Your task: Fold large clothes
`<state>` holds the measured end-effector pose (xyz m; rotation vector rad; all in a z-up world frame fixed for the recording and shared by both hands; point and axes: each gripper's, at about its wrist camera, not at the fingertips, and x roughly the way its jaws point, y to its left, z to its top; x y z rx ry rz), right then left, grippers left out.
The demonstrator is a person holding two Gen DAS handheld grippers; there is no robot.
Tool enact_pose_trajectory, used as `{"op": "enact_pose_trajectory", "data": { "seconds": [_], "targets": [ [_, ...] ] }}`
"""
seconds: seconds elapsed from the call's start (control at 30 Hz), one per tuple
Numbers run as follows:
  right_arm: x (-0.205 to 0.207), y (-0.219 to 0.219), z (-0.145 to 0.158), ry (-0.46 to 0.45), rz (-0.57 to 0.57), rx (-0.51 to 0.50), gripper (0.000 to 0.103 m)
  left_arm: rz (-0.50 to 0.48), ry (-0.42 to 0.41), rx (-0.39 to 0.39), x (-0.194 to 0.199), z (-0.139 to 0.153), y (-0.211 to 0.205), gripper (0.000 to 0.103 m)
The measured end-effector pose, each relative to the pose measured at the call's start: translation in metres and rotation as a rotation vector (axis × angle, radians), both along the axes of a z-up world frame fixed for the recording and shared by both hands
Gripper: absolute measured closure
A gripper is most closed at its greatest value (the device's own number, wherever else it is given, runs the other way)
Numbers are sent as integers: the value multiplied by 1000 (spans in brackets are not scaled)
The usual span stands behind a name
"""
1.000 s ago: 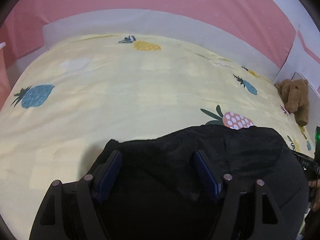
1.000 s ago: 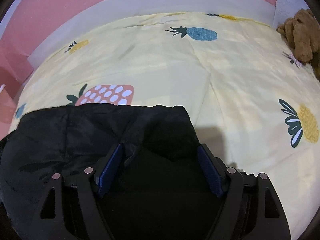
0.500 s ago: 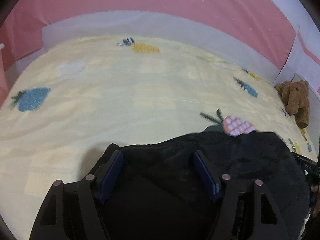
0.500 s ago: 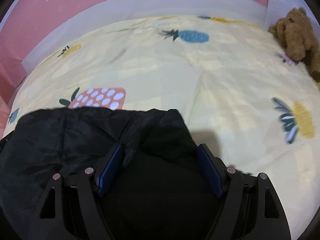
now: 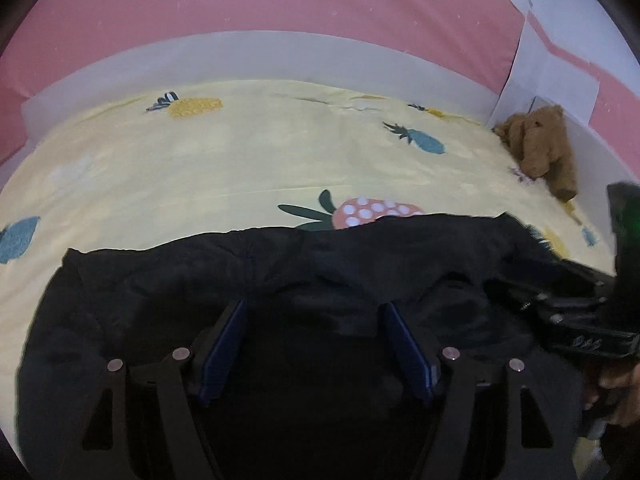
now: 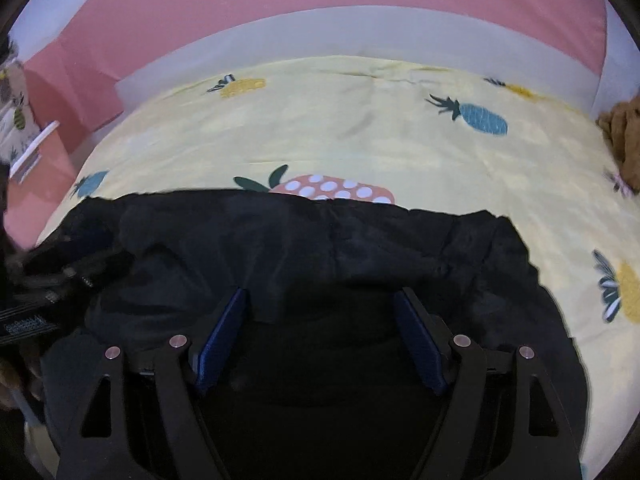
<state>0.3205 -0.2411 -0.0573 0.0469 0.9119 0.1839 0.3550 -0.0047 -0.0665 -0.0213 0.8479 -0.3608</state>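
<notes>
A large black garment [image 5: 280, 272] lies on a yellow fruit-print bed sheet [image 5: 200, 160]; it also shows in the right wrist view [image 6: 320, 240]. My left gripper [image 5: 314, 312] is open, its blue-padded jaws spread over the garment's left part. My right gripper [image 6: 320, 300] is open too, over the right part. The right gripper's body shows at the right edge of the left wrist view [image 5: 580, 320], and the left gripper at the left edge of the right wrist view [image 6: 36, 292]. Whether cloth lies between the pads is hidden by the dark fabric.
A brown teddy bear [image 5: 540, 152] sits at the far right corner of the bed; it also shows in the right wrist view [image 6: 624, 140]. A pink wall with a white lower band [image 5: 280, 52] runs behind the bed. A pink piece of furniture [image 6: 44, 160] stands at left.
Both views have pulled back and turned inward, so more of the garment and the other gripper now show. The garment's far edge lies straighter. Both grippers stay open.
</notes>
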Motion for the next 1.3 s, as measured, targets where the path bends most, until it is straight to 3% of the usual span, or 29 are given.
{"op": "enact_pose_trajectory", "data": {
  "seconds": [0.23, 0.37, 0.43, 0.5, 0.6, 0.67, 0.73, 0.83, 1.03, 1.17, 1.3],
  "targets": [
    [3, 2, -22, -26, -13, -43, 27, 22, -29, 46, 11, -19, -12, 31],
    [5, 1, -20, -32, -21, -40, 27, 27, -25, 68, 8, -18, -9, 31],
    [-1, -5, -5, -28, -28, -23, 27, 19, -1, 81, 5, -8, -9, 34],
    [-17, -15, 18, -82, -38, -27, 27, 6, -5, 57, -7, 12, 1, 37],
    [-33, -41, 32, -123, -63, -31, 27, 2, -92, 42, -33, 38, 33, 37],
    [-34, -62, 25, -111, -107, -63, 27, 38, -118, 61, -41, 41, 58, 37],
    [-30, -81, 12, -80, -154, -58, 27, 108, -92, 56, -37, 30, 91, 38],
    [-28, -98, -7, -63, -194, -9, 27, 146, -46, -36, -27, 8, 114, 37],
    [-21, -98, -24, -63, -208, -18, 27, 146, -89, -16, -18, -10, 100, 37],
    [-17, -96, -30, -56, -211, -30, 27, 146, -73, -47, -13, -17, 104, 36],
    [-17, -96, -22, -41, -214, -20, 27, 151, -45, -28, -7, -13, 103, 36]
  ]
}}
